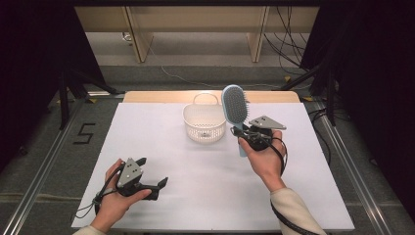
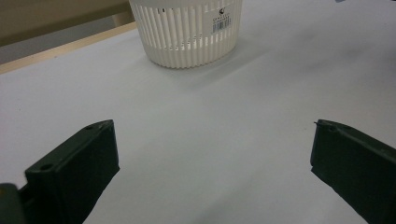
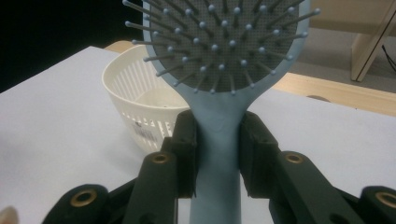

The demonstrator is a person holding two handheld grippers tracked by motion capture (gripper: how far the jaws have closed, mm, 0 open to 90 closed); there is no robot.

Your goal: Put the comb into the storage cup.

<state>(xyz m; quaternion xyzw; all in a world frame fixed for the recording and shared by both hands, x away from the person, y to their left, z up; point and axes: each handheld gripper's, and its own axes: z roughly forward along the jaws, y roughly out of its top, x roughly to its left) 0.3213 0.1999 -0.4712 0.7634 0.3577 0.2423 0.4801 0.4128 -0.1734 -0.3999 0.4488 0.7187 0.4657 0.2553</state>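
hairbrush (image 1: 234,108): light blue, held up off the counter (image 1: 161,147) just right of the basket; long axis near upright, head up and tilted a bit toward the far-left, handle end down. Bristles w/ ball tips face the right tool's cam in right gripper view (image 3: 219,46).
right tool (image 1: 247,133): jaws closed on brush handle just below the head, one pad each side, both touching; narrow gap = handle width. Right hand (image 1: 264,159) holds it raised over the counter's right-center.
left tool (image 1: 152,172): jaws wide apart, nothing between them, holding nothing; low over near-left of counter, in left hand (image 1: 115,200). In left gripper view (image 2: 210,154) it points at the basket.
basket (image 1: 204,122): white slotted plastic w/ loop handle, upright at far-center of counter, well apart from left tool.
labels: barcode sticker on basket wall (image 2: 223,21), text too small to read; "5" marked on floor (image 1: 84,133) left of counter.
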